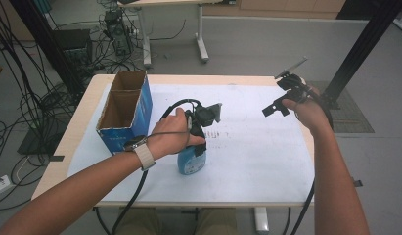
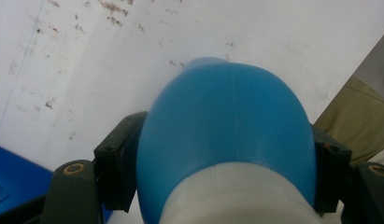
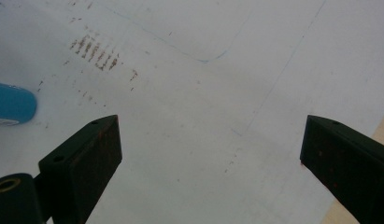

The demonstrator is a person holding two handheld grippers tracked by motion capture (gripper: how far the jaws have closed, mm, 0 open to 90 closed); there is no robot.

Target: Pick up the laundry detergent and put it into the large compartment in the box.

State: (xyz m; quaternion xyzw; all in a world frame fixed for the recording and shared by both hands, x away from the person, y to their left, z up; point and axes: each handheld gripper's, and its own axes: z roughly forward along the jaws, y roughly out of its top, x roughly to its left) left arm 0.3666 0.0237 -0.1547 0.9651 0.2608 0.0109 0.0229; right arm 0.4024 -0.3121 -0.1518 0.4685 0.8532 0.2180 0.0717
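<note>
- Left tongs [image 2: 224, 154] pinch a blue bottle [image 2: 227, 135] from both sides; the bottle stands upright on the white sheet [image 1: 257, 147] near the front middle of the tabletop [image 1: 86, 112].
- Right tongs [image 3: 210, 154] hang spread and empty over the far right corner.
- Likely trouble: the rounded, smooth plastic could slip or tip when lifted.
- An open cardboard box [image 1: 125, 107] sits left; cables [image 1: 22, 98] crowd the grey floor.
</note>
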